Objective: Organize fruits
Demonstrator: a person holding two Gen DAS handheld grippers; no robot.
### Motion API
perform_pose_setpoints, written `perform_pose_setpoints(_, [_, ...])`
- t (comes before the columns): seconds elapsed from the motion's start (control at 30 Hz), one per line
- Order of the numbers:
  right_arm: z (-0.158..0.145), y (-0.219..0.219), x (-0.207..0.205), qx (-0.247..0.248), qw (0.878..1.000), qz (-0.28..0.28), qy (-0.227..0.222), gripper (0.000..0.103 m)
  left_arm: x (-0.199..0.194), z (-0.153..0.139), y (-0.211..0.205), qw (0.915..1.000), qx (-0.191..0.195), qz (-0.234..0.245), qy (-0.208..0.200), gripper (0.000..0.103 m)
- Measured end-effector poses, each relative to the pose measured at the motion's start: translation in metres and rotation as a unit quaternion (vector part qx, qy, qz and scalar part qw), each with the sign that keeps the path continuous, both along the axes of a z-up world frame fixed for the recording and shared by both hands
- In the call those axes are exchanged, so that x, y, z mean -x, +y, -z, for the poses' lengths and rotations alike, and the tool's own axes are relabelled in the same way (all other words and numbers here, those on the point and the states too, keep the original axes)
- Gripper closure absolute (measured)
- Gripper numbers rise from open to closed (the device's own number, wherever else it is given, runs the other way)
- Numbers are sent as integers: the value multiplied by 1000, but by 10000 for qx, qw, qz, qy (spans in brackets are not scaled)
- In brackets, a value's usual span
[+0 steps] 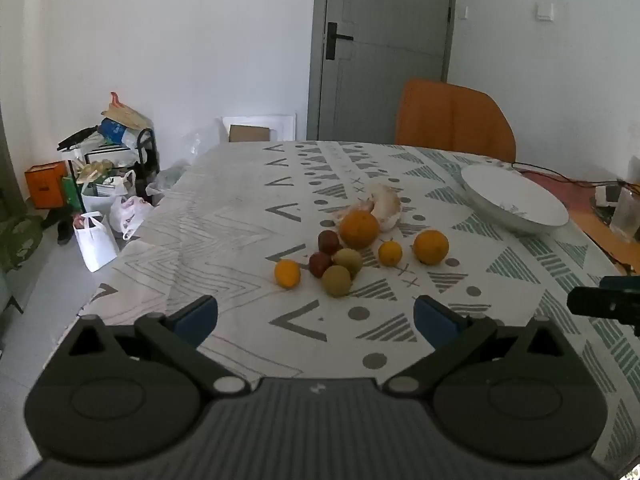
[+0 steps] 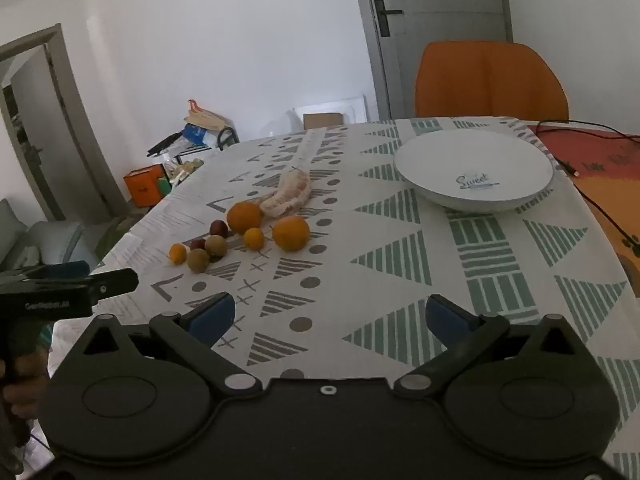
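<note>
Right wrist view: white bowl [image 2: 474, 168] reads "Sweet" inside, the fruit pile [image 2: 244, 232] sits well left of it, and both the left gripper [image 1: 316, 316] and right gripper [image 2: 330, 316] are spread wide, holding nothing.

The left gripper [image 1: 316, 318] hangs over the near part of a table covered by a patterned tablecloth [image 1: 224, 216], its blue-padded jaws spread wide with nothing between them. Just beyond lies a cluster of fruit: a large orange [image 1: 359, 229] at the far side, touching a peeled pomelo piece [image 1: 386, 202] behind it; a second orange [image 1: 431, 247] to the right; two small oranges [image 1: 390, 253] [image 1: 287, 273]; two dark red fruits [image 1: 328, 241] [image 1: 320, 264]; and two brownish-green round fruits [image 1: 347, 261] [image 1: 336, 281] nearest. A white bowl [image 1: 514, 200] sits far right, apart from the fruit. The right gripper [image 1: 606, 302] shows at the right edge. An orange chair [image 1: 454, 120] stands behind the table before a grey door [image 1: 384, 48].
</note>
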State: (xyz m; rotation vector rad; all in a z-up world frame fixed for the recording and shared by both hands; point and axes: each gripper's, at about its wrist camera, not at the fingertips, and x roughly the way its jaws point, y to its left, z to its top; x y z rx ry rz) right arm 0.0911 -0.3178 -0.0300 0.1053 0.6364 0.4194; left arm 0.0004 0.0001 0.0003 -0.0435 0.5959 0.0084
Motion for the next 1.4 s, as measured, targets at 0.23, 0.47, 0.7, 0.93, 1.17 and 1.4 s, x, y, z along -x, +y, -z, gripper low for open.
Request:
perform_pose_setpoints(0.23, [1, 2, 2, 103, 9999, 88, -30, 0, 5, -2, -5, 10000, -60, 71, -9, 0])
perform_pose_setpoints(0.47, [-4, 4, 2, 188, 9997, 112, -109, 0, 1, -2, -1, 9999, 64, -6, 91, 0])
perform_pose_setpoints(0.7, [-2, 7, 1, 159, 9999, 51, -37, 0, 0, -2, 1, 9999, 84, -34, 102, 0])
perform_pose_setpoints(0.93, [-1, 5, 0, 115, 9999, 120, 25, 0, 1, -1, 2, 9999, 101, -27, 101, 0])
perform_pose_setpoints(1.17, [-2, 7, 1, 254, 9995, 151, -69, 0, 2, -3, 3, 9999, 96, -33, 102, 0])
perform_pose_setpoints(1.4, [-3, 6, 1, 319, 9993, 185, -94, 0, 3, -6, 3, 9999, 94, -37, 84, 0])
